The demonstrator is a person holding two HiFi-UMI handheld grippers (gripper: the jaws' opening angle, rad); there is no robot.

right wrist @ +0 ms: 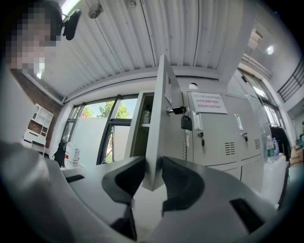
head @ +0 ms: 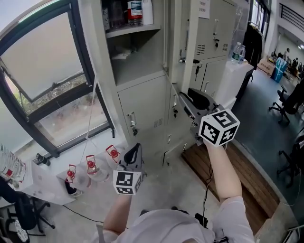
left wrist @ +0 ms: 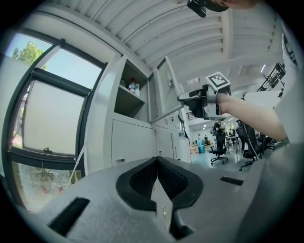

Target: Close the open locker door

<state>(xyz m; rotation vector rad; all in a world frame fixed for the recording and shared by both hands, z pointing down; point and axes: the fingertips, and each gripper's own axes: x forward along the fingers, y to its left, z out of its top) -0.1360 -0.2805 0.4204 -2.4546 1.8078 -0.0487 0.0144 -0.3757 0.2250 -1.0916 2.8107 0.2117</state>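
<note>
The open locker door (head: 178, 42) swings out from the upper grey locker (head: 137, 57) and shows edge-on in the right gripper view (right wrist: 159, 118). My right gripper (head: 184, 102) is at the door's lower corner, and its pads (right wrist: 178, 182) sit against both faces of the door's edge. It shows the same way in the left gripper view, right gripper (left wrist: 183, 97) at the door (left wrist: 164, 90). My left gripper (head: 134, 152) hangs low in front of the lower lockers, away from the door. Its jaws (left wrist: 156, 163) are shut with nothing between them.
Bottles (head: 135, 12) stand on the open locker's shelf. A tilted window (head: 42, 71) is at the left, with a small table of red-capped bottles (head: 90, 166) below it. Water bottles (head: 239, 51) top a white cabinet at the right; office chairs (head: 289, 102) stand beyond. A wooden board (head: 237, 175) lies on the floor.
</note>
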